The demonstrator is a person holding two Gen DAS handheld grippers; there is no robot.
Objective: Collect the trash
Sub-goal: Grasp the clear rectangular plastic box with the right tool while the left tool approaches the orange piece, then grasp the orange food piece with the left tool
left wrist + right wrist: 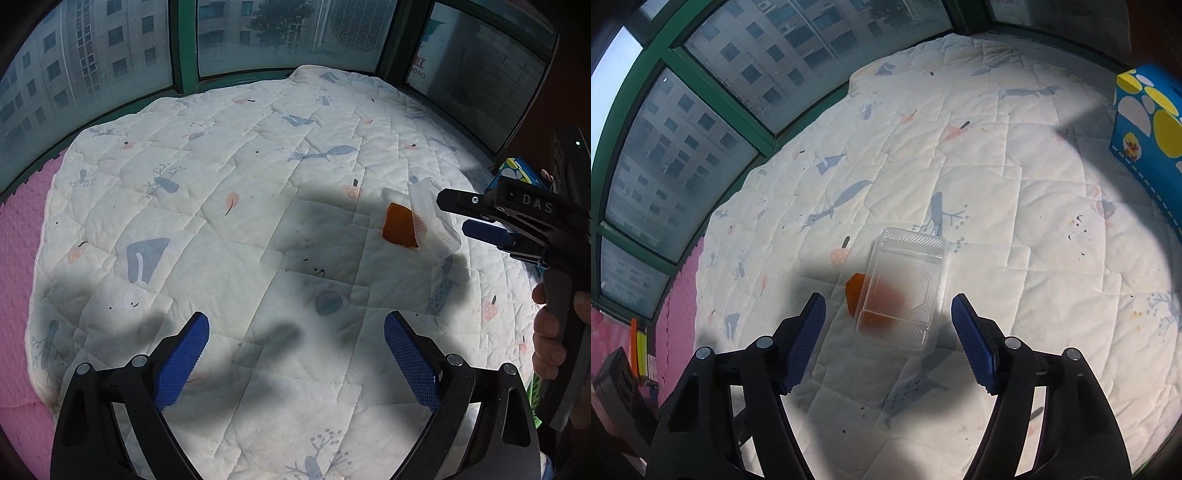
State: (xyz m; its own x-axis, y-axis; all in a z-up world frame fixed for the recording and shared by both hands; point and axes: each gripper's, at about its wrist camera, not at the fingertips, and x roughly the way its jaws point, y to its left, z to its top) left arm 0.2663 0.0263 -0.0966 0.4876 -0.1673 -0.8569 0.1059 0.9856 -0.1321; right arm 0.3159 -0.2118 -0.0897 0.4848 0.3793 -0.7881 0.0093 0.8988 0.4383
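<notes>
Over by the window: a white quilted bedspread with pale blue and pink prints (1015,206) is lying flat under a green-framed window (701,85), half in sun, half in shadow.

Trash: a clear rectangular plastic clamshell box (905,288) is sitting on the quilt, partly over a flat orange scrap (855,291). More orange is showing through the lid, though I can't tell if that's the same scrap or something inside.

Right gripper: the right gripper (888,317) is hovering over the near end of the box with its blue pads spread wide, not touching it. In the left wrist view it's coming in from the side (448,218).

Left gripper: the left gripper (295,332) is hanging wide open over bare quilt, well apart from the box, gripping nothing.

Bin, maybe: a blue cardboard box with yellow and grey spots (1148,136) is standing at the quilt's edge, well apart from the trash. I'm guessing that's where stuff goes.

How it'll handle: looks super light and flimsy, thin see-through plastic, so it's probably going to flex or crackle if squeezed hard. Smooth walls could slip too.

Where to grab: I'd pinch across the two long sides near the ribbed end, where the rim seems stiffer. The orange scrap looks paper-thin, so it'll likely need its own pickup.
</notes>
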